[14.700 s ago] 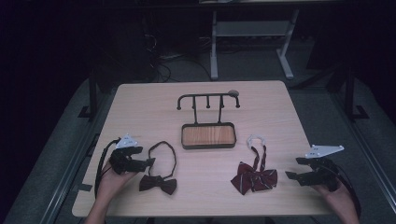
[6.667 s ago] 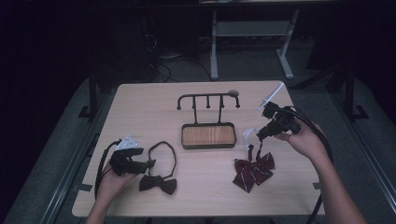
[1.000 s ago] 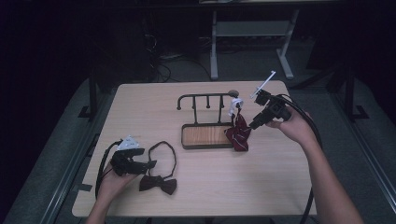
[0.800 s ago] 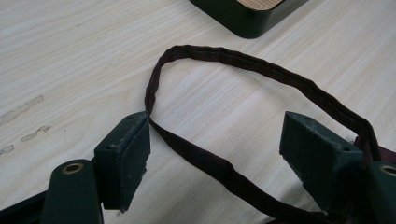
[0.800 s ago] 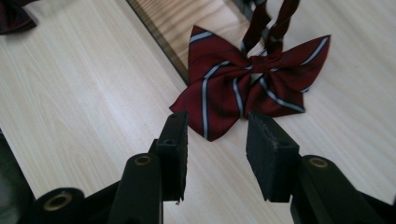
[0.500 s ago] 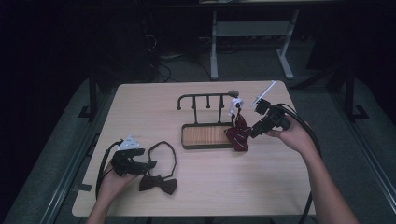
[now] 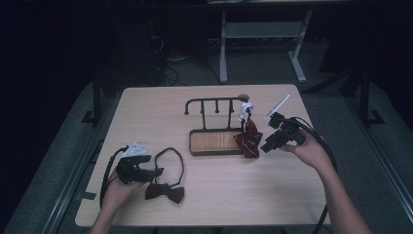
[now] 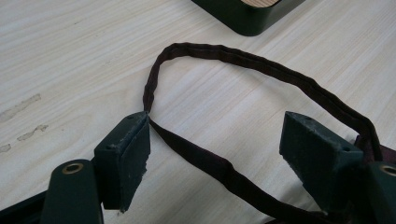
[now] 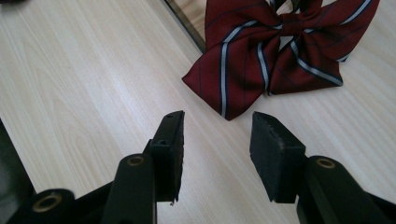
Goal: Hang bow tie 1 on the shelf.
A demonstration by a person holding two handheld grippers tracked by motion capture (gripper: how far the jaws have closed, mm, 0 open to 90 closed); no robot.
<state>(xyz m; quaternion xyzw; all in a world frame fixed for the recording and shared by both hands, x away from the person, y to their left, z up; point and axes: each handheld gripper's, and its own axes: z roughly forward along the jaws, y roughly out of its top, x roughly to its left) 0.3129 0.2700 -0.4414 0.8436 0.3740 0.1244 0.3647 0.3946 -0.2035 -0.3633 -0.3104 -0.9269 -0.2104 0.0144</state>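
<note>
A pale wooden table [image 7: 160, 109] stands on grey floor [image 7: 341, 105] in a dark room.

Around my workspace: table, floor, clutter behind

I see a pale wood-grain table [image 7: 146, 112] standing on grey floor [image 7: 331, 97]; on my left gripper view its top carries faint scuff marks [image 8: 21, 108]. Beyond the far edge, a white metal frame [image 7: 223, 53] stands beside tangled dark cables [image 7: 170, 66].

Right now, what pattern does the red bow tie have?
Dark red bow tie with diagonal pale and navy stripes; clearest in the right gripper view.
</note>
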